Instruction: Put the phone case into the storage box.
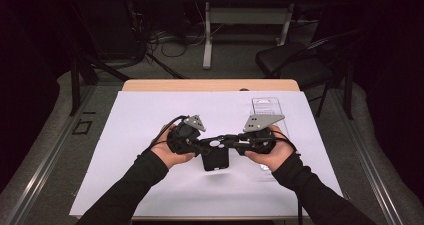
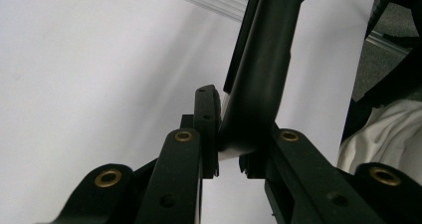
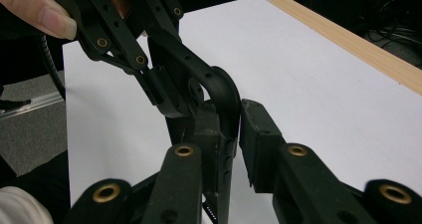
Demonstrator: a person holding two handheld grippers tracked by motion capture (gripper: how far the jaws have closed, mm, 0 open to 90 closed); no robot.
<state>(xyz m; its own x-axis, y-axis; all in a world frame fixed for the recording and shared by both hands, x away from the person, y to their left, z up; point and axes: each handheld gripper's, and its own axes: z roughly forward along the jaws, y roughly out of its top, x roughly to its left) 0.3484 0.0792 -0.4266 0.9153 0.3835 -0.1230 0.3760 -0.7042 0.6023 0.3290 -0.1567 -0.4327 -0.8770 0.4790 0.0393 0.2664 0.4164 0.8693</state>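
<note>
Both claws meet over the middle of the white sheet (image 1: 150, 135) that covers the table (image 1: 210, 85), and they hold one black phone case (image 1: 215, 159) between them, lifted just above the sheet.

Left claw (image 1: 212, 144): closed on the case. In the left gripper view the jaws clamp a curved edge of the case (image 2: 259, 84) between the pads, and the case runs up and away from them.

Right claw (image 1: 231, 144): closed on the opposite side of the case. In the right gripper view the pads press on a rounded corner of the case (image 3: 224, 92). The left claw (image 3: 164, 92) shows just beyond, gripping the same piece, with a thumb (image 3: 37, 10) of the left hand at the upper left.

High view: the case hangs below the joined claw tips, its long side pointing toward the person. A clear plastic tray (image 1: 266, 107) lies on the sheet at the far right, behind the right hand (image 1: 270, 152), apart from the case. The left hand (image 1: 172, 145) holds its gripper level with the right one.
</note>
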